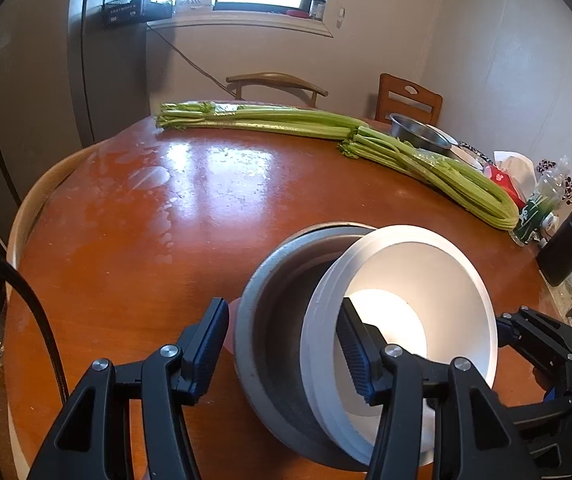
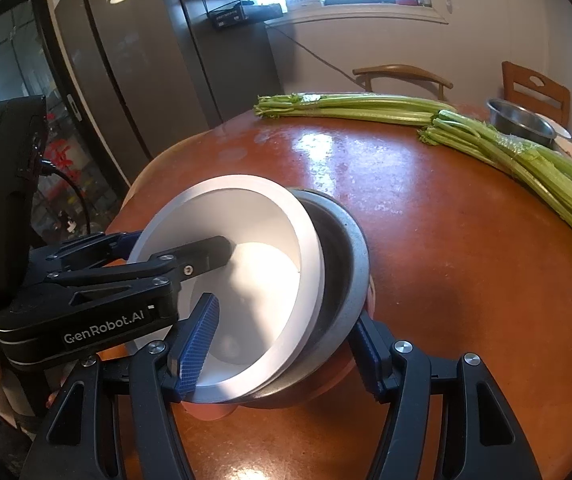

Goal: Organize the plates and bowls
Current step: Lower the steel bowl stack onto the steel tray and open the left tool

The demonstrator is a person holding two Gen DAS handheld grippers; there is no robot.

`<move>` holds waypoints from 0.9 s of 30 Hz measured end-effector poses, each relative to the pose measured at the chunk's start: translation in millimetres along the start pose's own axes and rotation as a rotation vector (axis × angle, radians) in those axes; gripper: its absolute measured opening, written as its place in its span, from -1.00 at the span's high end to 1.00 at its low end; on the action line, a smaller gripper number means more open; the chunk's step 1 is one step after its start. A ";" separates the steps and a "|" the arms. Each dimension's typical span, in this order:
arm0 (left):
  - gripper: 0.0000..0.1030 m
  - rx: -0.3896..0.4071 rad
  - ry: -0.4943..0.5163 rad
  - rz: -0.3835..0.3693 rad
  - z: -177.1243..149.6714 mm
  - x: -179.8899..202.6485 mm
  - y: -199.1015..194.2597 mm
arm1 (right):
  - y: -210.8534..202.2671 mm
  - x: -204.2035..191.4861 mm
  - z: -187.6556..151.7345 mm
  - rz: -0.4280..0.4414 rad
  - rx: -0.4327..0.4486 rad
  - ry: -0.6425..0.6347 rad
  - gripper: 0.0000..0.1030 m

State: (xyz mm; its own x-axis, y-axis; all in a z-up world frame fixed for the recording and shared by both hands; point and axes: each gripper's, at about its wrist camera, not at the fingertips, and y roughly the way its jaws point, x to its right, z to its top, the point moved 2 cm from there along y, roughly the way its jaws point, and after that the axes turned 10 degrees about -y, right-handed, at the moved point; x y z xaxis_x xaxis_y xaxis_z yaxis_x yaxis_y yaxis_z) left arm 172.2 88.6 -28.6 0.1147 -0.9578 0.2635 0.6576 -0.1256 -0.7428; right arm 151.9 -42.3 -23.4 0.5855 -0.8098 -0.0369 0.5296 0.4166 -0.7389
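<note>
A white bowl (image 1: 413, 280) (image 2: 246, 224) leans tilted inside a grey bowl (image 1: 270, 320) (image 2: 345, 256) near the front of the round wooden table (image 1: 146, 240). Under the grey bowl a pink rim (image 2: 337, 376) shows. My left gripper (image 1: 282, 344) (image 2: 182, 252) is open; its fingers straddle the near rims of both bowls, one finger inside the white bowl. My right gripper (image 2: 282, 344) is open; one finger sits inside the white bowl and the other outside the grey bowl. It shows at the right edge of the left wrist view (image 1: 505, 328).
Two long celery bunches (image 1: 286, 120) (image 2: 525, 160) lie across the far side of the table. A steel bowl (image 1: 417, 132) (image 2: 521, 120) and packets (image 1: 533, 200) stand at the far right. Two chairs (image 1: 278, 80) stand behind the table; a fridge (image 2: 126, 80) stands at the left.
</note>
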 end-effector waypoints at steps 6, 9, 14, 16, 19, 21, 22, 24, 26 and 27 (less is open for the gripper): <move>-0.06 0.028 -0.007 0.018 1.9 -1.0 -8.4 | -0.8 4.1 0.0 -0.003 0.005 0.012 -0.28; -0.06 0.040 0.001 0.036 2.0 0.0 -11.2 | -0.4 3.8 -1.3 -0.004 0.003 0.011 -0.28; -0.15 0.086 0.024 0.119 3.2 -0.7 -15.4 | 0.0 2.8 -0.7 -0.030 0.004 -0.007 -0.28; -0.19 0.083 0.020 0.126 3.8 -2.6 -14.7 | 1.3 1.8 -0.6 -0.037 -0.001 -0.013 -0.28; -0.22 0.101 0.067 0.200 1.3 0.5 -11.7 | 1.6 1.2 -0.3 -0.033 -0.002 -0.016 -0.28; -0.24 0.090 0.067 0.230 0.7 -0.7 -8.0 | 2.4 0.7 -0.6 -0.038 -0.007 -0.020 -0.28; -0.24 0.087 0.058 0.230 1.0 -3.2 -7.0 | 3.2 1.0 -0.9 -0.041 -0.012 -0.018 -0.28; -0.24 0.088 0.037 0.206 2.0 -8.5 -8.0 | 3.7 1.0 -1.7 -0.042 -0.016 -0.021 -0.28; -0.24 0.093 0.013 0.159 4.5 -12.0 -11.3 | 3.6 1.5 -1.9 -0.043 -0.017 -0.019 -0.28; -0.24 0.098 0.000 0.139 5.2 -13.7 -14.2 | 2.9 1.2 -1.8 -0.040 -0.014 -0.018 -0.28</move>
State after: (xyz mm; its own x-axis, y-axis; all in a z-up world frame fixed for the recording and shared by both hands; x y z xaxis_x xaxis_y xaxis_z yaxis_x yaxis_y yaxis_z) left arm 165.2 104.9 -18.5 0.2093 -0.9643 0.1621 0.7046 0.0338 -0.7088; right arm 153.0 -42.8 -26.8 0.5752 -0.8180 0.0051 0.5443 0.3781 -0.7488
